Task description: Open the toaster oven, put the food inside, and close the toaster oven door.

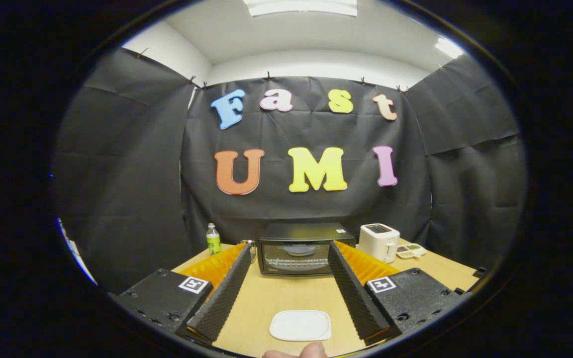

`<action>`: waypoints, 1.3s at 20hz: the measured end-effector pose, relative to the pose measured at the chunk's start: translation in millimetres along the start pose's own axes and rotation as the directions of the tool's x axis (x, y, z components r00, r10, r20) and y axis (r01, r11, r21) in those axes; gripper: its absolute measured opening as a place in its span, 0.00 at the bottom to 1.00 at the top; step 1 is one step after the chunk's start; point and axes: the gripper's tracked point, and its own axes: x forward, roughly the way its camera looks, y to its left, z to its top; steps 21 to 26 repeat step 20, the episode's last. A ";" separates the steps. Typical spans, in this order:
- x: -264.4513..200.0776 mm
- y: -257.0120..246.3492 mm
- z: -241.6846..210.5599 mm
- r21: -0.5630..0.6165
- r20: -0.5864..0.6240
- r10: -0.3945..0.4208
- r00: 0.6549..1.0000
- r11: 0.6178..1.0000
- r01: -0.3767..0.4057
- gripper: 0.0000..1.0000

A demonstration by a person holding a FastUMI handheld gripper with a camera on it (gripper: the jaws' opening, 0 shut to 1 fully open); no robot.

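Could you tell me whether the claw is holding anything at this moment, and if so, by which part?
Nothing is held. The claw is open, its fingers apart over the white plate, the toaster oven beyond them.

We see a green bottle point(213, 239) with a white cap standing upright at the far left of the wooden desk point(266, 298). On the far right stands a white pop-up toaster point(379, 241), and just beside it lies a small tray point(411, 251) with unclear contents.
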 end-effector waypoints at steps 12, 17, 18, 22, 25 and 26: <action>-2.8 -0.6 -0.8 -0.033 0.005 -0.005 1.000 0.999 0.005 1.00; -3.3 -4.2 -1.1 -0.044 0.013 -0.018 1.000 0.999 0.018 1.00; -2.6 -7.1 -0.6 -0.052 0.017 -0.027 0.999 0.998 0.028 1.00; -3.2 -4.6 -2.2 -0.054 0.012 -0.028 1.000 0.998 0.028 1.00; -3.2 -4.6 -2.2 -0.054 0.012 -0.028 1.000 0.998 0.028 1.00; -3.2 -4.6 -2.2 -0.054 0.012 -0.028 1.000 0.998 0.028 1.00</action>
